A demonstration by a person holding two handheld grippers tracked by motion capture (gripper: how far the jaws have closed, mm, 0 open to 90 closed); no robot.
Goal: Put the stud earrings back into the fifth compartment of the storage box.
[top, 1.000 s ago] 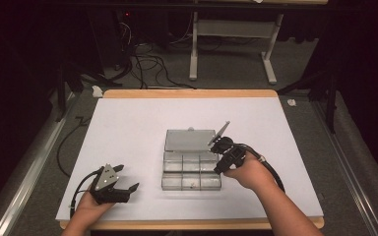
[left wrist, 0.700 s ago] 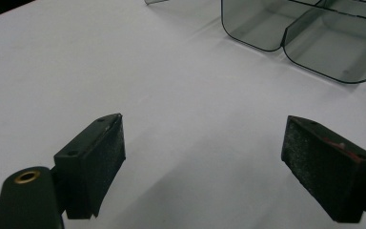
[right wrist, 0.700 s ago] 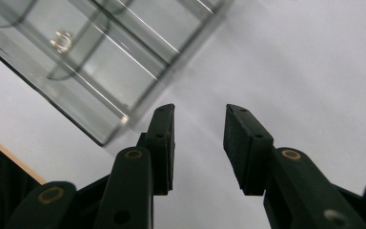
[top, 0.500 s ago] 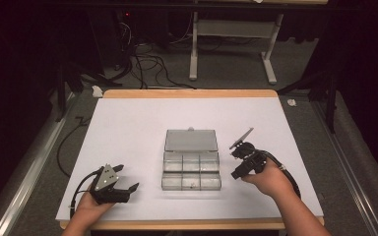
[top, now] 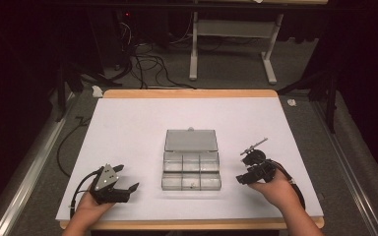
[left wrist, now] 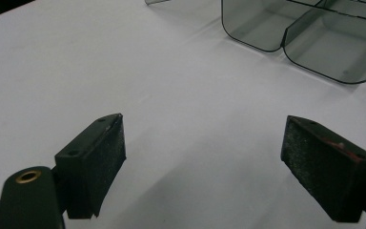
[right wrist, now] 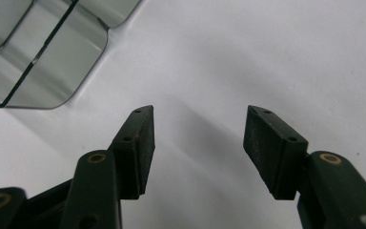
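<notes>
Box (top: 191, 160) sits lid-open mid-worktop (top: 128, 128), between the two claws and touched by neither; its compartments look nearly empty, maybe one small bit in the near row, so I'd judge the lid-opening done and any sorting not started. Right claw (top: 240, 168) sits just right of it, jaws just been opening, about half wide, nothing between them. Left claw (top: 127, 178) sits wide and empty, box up and to its right.

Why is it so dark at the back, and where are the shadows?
High view: the white table is brightly lit while the floor behind falls into gloom. Left gripper view: the clear plastic organizer box looks grey and slightly soft. Right gripper view: the right gripper casts a faint shadow on the table.
</notes>
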